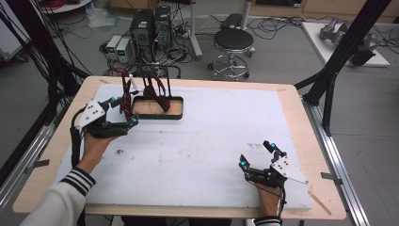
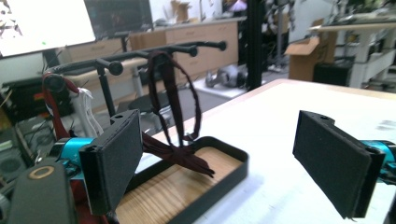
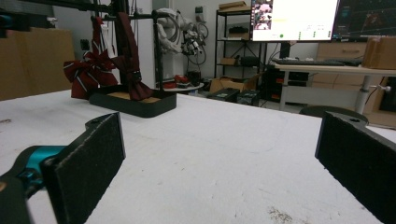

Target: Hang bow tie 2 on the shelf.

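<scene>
Right now your left gripper (image 1: 123, 111) sits w/ jaws spread wide, nothing between the pads, at the left end of the black rack tray (image 1: 176, 116). In the left gripper view the near pad (image 2: 112, 161) stands just beside the dark red bow tie (image 2: 180, 156), whose strap loops over a rack peg (image 2: 161, 52) while its bow droops onto the tray's wood floor; can't tell if pad and cloth touch. A second bow tie (image 1: 126, 96) hangs at the rack's left side. Your right gripper (image 1: 257, 155) is spread wide too, holding nothing, resting low on the white mat (image 1: 207, 150), well apart from the rack.
</scene>
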Action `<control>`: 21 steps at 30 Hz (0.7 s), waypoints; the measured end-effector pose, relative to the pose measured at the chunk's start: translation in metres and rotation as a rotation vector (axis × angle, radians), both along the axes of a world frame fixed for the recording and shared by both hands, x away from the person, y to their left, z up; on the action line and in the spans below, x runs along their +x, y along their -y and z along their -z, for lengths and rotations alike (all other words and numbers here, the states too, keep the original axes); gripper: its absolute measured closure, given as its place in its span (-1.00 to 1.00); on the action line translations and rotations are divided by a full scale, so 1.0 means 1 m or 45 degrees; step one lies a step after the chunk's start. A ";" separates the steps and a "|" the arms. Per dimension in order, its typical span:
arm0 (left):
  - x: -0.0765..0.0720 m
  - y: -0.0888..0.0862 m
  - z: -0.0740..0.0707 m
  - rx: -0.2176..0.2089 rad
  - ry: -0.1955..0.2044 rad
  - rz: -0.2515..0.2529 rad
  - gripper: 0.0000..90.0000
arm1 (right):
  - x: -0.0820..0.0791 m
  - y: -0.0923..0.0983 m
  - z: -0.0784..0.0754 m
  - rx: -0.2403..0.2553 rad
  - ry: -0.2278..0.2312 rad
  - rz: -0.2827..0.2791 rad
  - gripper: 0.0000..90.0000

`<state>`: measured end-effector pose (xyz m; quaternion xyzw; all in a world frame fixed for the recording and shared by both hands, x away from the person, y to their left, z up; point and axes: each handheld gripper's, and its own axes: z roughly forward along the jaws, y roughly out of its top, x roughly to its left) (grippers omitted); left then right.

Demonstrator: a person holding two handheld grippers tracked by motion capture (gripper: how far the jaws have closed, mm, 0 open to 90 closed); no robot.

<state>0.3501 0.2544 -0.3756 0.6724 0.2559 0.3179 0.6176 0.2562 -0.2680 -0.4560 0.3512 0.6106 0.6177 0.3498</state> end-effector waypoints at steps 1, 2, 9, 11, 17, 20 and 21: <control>-0.005 -0.003 0.002 -0.012 0.010 0.012 -0.64 | 0.000 0.000 0.000 -0.003 0.000 0.001 -0.99; -0.008 -0.006 0.004 -0.019 0.009 0.018 -0.64 | 0.000 0.000 0.000 -0.003 0.001 0.002 -0.99; -0.032 -0.029 0.032 -0.067 -0.024 0.014 -0.65 | -0.001 -0.002 0.000 -0.015 0.005 0.011 -0.99; -0.038 -0.035 0.040 -0.071 -0.027 0.015 -0.65 | 0.000 -0.002 0.000 -0.027 0.011 0.012 -0.99; -0.054 -0.051 0.061 -0.109 -0.038 -0.013 -0.65 | -0.001 -0.003 0.000 -0.039 0.010 0.017 -0.99; -0.060 -0.056 0.068 -0.129 -0.036 -0.030 -0.65 | -0.001 -0.003 0.000 -0.041 0.010 0.019 -0.99; -0.061 -0.057 0.070 -0.129 -0.034 -0.028 -0.65 | -0.001 -0.003 0.000 -0.041 0.010 0.019 -0.99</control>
